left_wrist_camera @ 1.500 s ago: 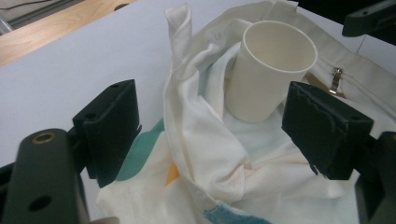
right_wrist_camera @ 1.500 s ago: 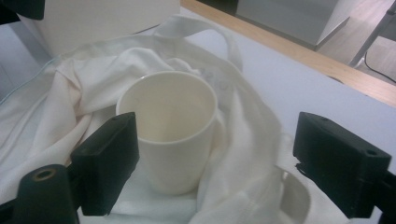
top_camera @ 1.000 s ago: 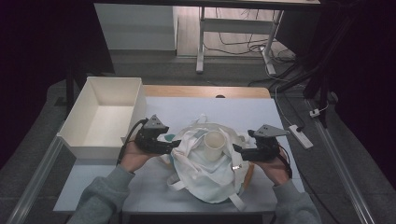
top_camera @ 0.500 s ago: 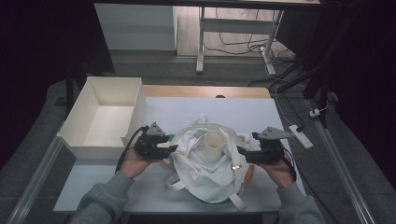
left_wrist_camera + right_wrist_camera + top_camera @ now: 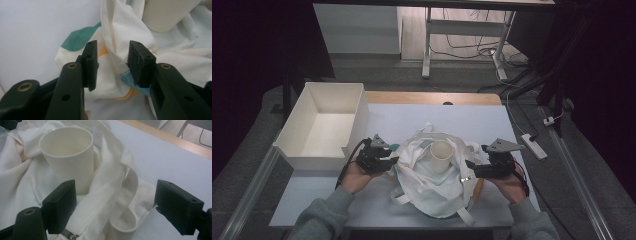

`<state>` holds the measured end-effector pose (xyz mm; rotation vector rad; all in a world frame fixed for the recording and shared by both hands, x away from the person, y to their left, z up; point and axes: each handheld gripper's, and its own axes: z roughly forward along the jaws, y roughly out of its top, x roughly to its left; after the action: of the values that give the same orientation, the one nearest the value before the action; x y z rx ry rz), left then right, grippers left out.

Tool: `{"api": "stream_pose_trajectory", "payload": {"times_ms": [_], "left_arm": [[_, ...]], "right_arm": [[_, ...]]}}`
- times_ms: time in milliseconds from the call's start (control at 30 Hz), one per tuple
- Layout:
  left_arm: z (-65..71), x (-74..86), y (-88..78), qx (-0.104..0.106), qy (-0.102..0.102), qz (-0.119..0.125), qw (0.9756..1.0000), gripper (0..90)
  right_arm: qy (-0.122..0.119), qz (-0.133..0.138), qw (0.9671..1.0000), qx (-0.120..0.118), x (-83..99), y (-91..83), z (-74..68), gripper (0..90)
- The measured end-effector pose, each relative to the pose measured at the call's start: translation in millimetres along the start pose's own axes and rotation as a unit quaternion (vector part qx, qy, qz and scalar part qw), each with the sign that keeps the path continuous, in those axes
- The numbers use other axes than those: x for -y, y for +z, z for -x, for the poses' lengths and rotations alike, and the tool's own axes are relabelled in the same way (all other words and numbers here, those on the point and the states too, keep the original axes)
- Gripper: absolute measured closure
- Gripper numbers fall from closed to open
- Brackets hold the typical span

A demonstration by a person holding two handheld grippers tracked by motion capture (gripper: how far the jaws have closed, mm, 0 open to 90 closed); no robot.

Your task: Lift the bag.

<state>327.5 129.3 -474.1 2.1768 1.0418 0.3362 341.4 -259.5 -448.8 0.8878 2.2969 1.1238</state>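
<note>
My left hand-held gripper (image 5: 112, 62) sits at the left edge of the white cloth bag (image 5: 434, 185), jaws partly open and just been closing, a fold of the bag's rim between them but the pads not yet pressing it. My right hand-held gripper (image 5: 113, 202) is at the bag's right edge, jaws wide apart over the zipper hem and a strap loop, gripping nothing. Cream cup (image 5: 441, 156) stands upright in the bag's mouth; white box (image 5: 354, 120) is left of the bag on the table (image 5: 402, 120).
</note>
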Motion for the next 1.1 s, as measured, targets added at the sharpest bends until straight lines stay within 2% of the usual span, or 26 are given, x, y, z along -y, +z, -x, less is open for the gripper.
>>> {"api": "stream_pose_trajectory", "payload": {"times_ms": [133,200,300,433,500,633,733,867,967,1067,1100], "left_arm": [[-3.2,4.1,1.3,0.019,-0.015,-0.003,0.9997,62.0],[-4.4,6.4,2.3,0.023,-0.015,-0.007,0.9996,63.7],[-5.8,9.9,3.4,0.033,-0.020,-0.008,0.9992,65.9],[-4.0,11.4,3.1,0.035,-0.017,-0.010,0.9992,66.8],[-3.5,11.5,5.2,0.039,-0.013,-0.014,0.9990,68.6],[-2.5,14.7,15.6,0.052,-0.009,-0.040,0.9978,71.8],[-4.8,15.2,15.8,0.061,-0.011,-0.042,0.9972,76.2],[-3.7,13.7,12.8,0.060,-0.002,-0.040,0.9974,80.1],[-3.8,10.0,4.1,0.063,0.005,-0.031,0.9975,80.9],[-5.7,5.1,-10.6,0.066,0.009,-0.007,0.9978,81.3],[-6.5,3.8,-14.9,0.066,0.009,0.001,0.9978,81.5]], "right_arm": [[-0.005,-0.031,0.9995,0.007,0.7,-0.6,-6.1,20.4],[-0.008,-0.048,0.9988,0.012,2.3,-1.3,-9.1,23.2],[-0.002,-0.077,0.9969,0.015,7.3,-3.2,-12.9,31.5],[0.013,-0.101,0.9948,0.006,18.1,-3.9,-17.2,40.7],[0.017,-0.113,0.9934,-0.008,25.3,0.3,-18.7,48.5],[0.027,-0.122,0.9917,-0.028,31.9,10.0,-19.5,58.6],[0.023,-0.126,0.9913,-0.031,31.8,9.9,-20.0,70.4],[0.030,-0.120,0.9915,-0.040,29.9,5.4,-16.1,76.6],[0.028,-0.110,0.9928,-0.038,26.3,0.5,-15.9,77.7],[0.025,-0.092,0.9949,-0.033,20.5,-8.4,-13.7,78.5],[0.023,-0.084,0.9959,-0.024,18.5,-11.9,-12.5,83.9]]}}
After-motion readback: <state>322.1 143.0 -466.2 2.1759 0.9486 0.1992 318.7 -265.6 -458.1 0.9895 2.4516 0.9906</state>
